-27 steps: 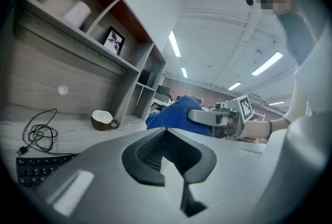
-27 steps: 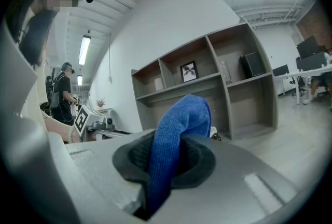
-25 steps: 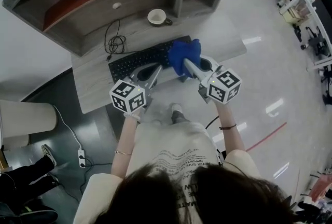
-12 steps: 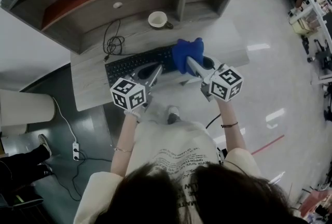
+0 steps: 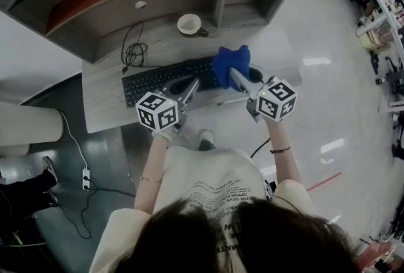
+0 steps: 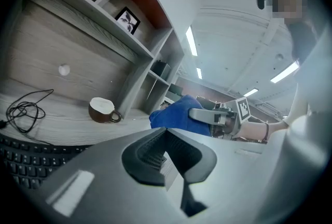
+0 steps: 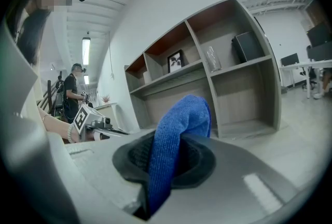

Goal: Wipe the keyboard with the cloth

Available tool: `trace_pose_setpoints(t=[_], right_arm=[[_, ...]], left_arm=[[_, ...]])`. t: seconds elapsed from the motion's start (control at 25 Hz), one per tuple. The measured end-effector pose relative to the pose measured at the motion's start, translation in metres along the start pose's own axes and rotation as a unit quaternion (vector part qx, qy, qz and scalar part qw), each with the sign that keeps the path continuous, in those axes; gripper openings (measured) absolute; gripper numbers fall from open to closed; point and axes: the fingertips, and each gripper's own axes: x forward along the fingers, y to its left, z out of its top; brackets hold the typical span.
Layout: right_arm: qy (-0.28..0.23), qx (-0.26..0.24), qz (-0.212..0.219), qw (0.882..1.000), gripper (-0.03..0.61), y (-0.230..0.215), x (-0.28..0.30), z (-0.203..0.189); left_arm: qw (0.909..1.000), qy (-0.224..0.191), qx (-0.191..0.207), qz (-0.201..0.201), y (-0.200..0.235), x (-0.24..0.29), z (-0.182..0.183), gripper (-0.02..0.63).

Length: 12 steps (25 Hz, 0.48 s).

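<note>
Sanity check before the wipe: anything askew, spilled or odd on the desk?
Nothing stands out: cup upright, no spill; keyboard flat on the desk; cable in a loose tangle behind it; right gripper grips the cloth.

The person is reaching both bare forearms forward, side by side. The left gripper [image 5: 190, 86] is angling far and slightly right, its jaws pressed together with nothing between them. The right gripper [image 5: 235, 76], near it on the right, is angling far and left, its jaws clamping a fold of the blue cloth [image 5: 228, 60].
</note>
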Motion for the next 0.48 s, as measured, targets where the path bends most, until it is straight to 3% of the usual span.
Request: trace_pose_setpoints(t=[0.48], right_arm=[[0.032,0.005,-0.021,0.999,0.052,-0.046,0.009,-0.022]], left_arm=[[0.9993,0.007,-0.038,-0.002,0.014,0.028,-0.010,-0.003]])
